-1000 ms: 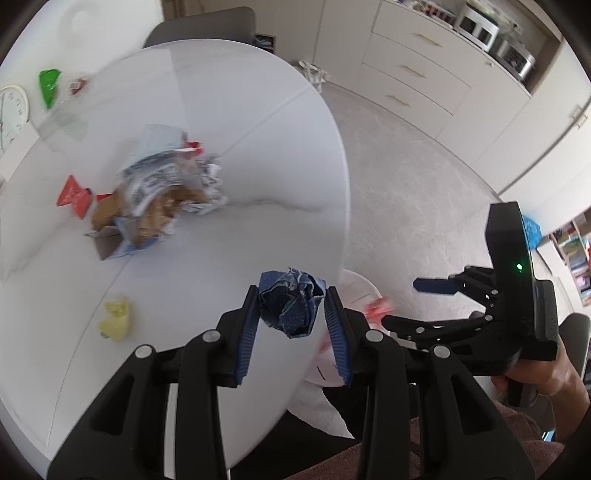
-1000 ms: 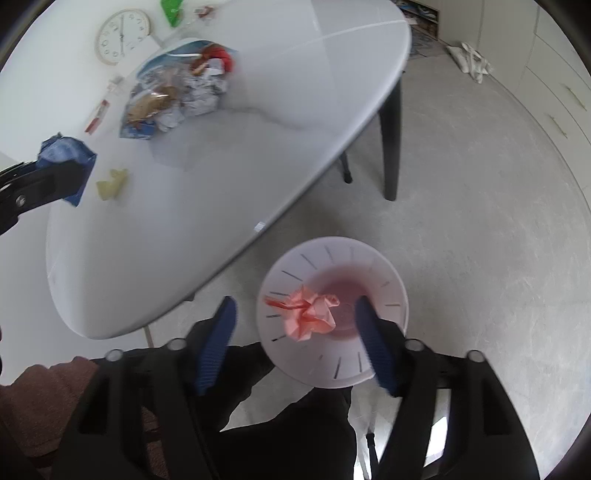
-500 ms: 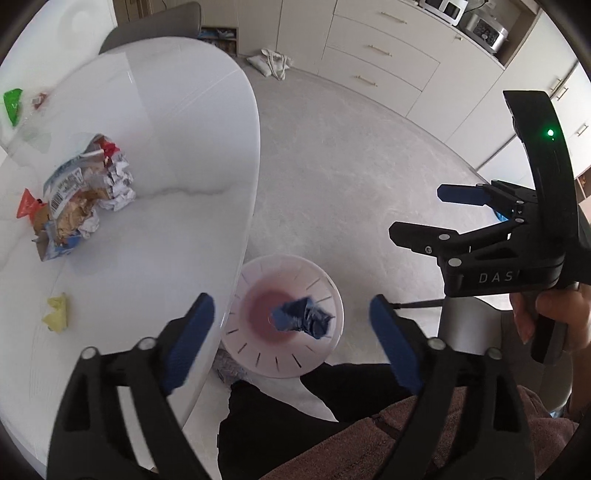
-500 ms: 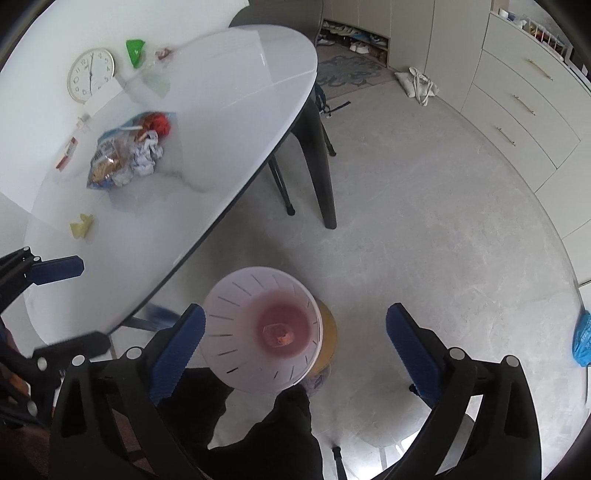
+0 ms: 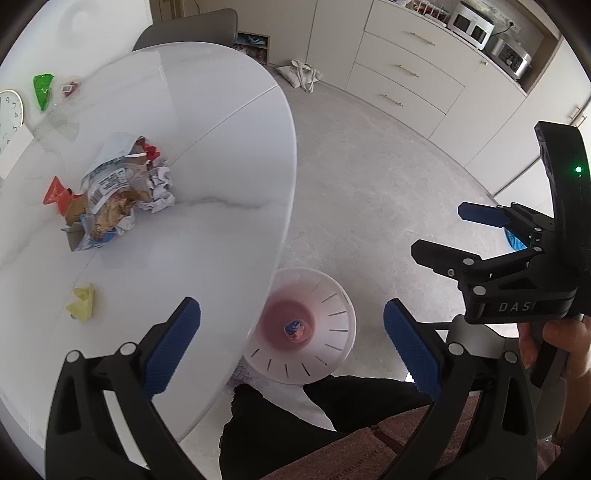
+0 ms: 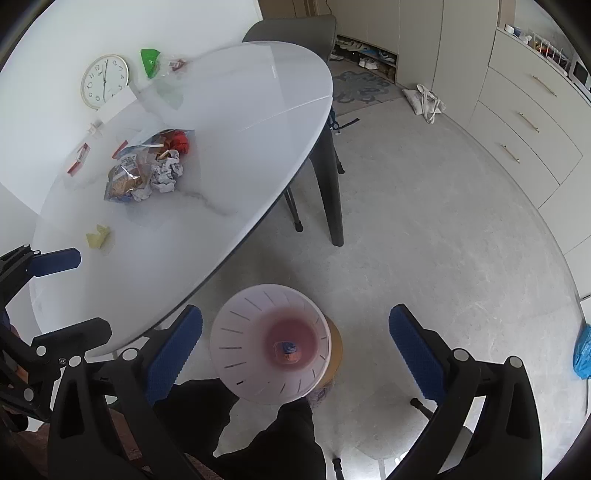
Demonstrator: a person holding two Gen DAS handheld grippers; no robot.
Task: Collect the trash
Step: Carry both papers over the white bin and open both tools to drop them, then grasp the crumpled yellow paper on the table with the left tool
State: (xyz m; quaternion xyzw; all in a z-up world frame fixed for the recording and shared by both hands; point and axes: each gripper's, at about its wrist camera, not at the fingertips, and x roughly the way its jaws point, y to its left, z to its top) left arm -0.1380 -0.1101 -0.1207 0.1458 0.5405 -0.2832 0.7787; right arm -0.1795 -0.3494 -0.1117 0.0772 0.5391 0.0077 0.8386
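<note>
A white slotted bin [image 5: 332, 295] [image 6: 240, 321] stands on the floor by the table's edge, with a blue paper wad [image 5: 297, 329] [image 6: 288, 349] lying on a pink one at its bottom. Above the bin, my left gripper [image 5: 291, 310] [image 6: 90, 291] has its jaws opening wide, nothing between them. My right gripper [image 6: 295, 314] [image 5: 441, 230] hangs beside it, jaws also opening and empty. On the white table [image 5: 221, 166] [image 6: 240, 147] lie a heap of wrappers [image 5: 110, 192] [image 6: 144, 173], a yellow wad [image 5: 81, 302] [image 6: 98, 235], a red wrapper [image 5: 55, 192] and a green wrapper [image 5: 42, 88] [image 6: 149, 61].
A clock [image 6: 105, 82] leans at the table's far side. A dark chair [image 6: 295, 26] is tucked behind the table, whose legs [image 6: 328, 192] stand near the bin. A cloth bag [image 6: 426, 103] lies by the drawers [image 6: 524, 122]. The person's dark-trousered legs [image 5: 295, 417] sit below the grippers.
My left gripper moved from the table to above the bin, opened and dropped the blue wad in. My right gripper let the pink wad fall, opened wide and rose.
</note>
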